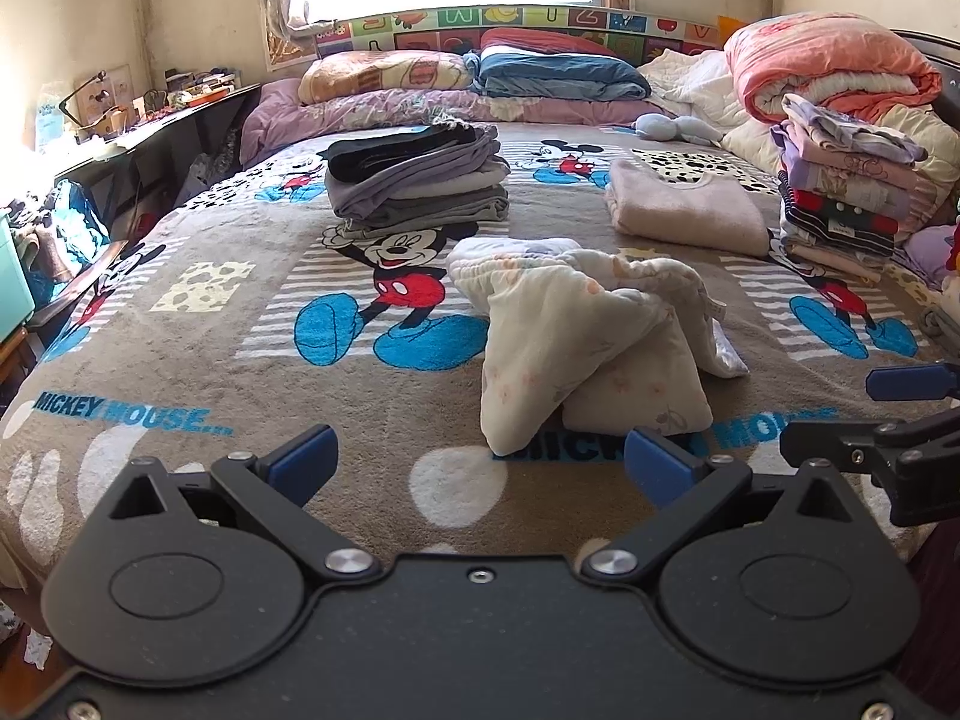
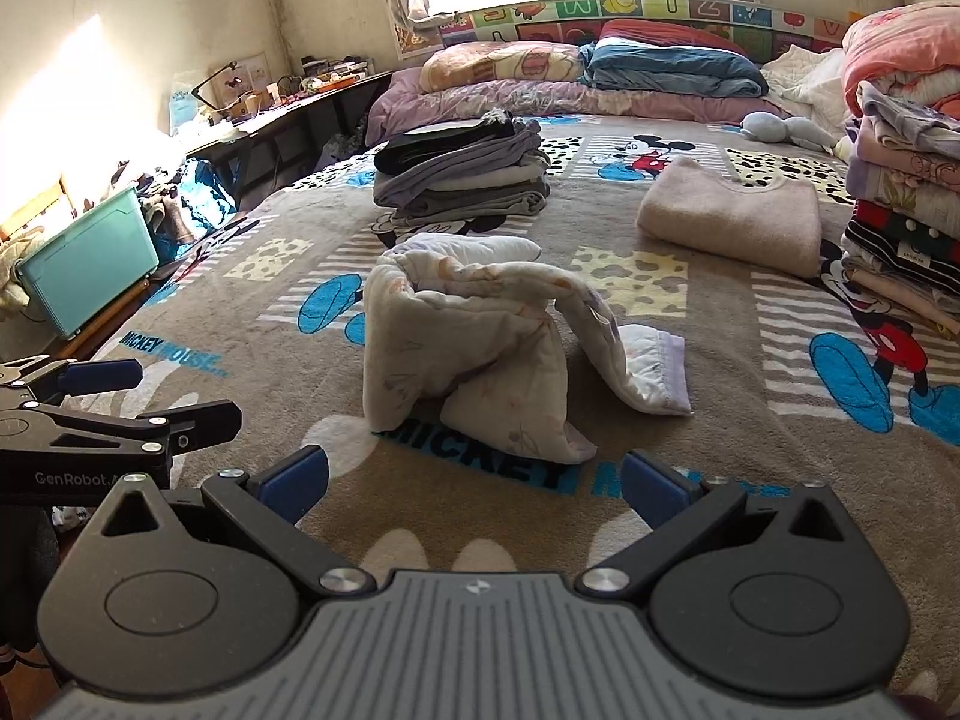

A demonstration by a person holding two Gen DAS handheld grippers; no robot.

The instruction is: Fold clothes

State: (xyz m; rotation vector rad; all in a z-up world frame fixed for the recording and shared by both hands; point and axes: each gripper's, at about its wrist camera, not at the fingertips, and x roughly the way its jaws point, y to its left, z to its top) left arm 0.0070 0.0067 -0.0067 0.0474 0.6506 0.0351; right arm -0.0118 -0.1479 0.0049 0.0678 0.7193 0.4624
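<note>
both tools, left tool [image 1: 477, 463] and right tool [image 2: 474, 477], spread empty just before the crumpled cream quilted pants [image 1: 576, 336] on the bed [image 1: 240, 360].

Open blanket [image 1: 384, 480] straight ahead of the left gripper [image 1: 480, 462], fingers spread wide, nothing between them. Same bare stretch before the right gripper [image 2: 474, 480], likewise spread and empty. Just beyond, a crumpled pale garment [image 1: 576, 336] heaped upright, blocking the middle lane. Free room to its left, across to the bed's edge. Farther back, a grey folded stack [image 1: 420, 180] left of centre, a folded pink sweater [image 1: 684, 210] to the right, a tall stack [image 1: 852, 192] hemming the right side. Clear passage between stack and sweater.
</note>
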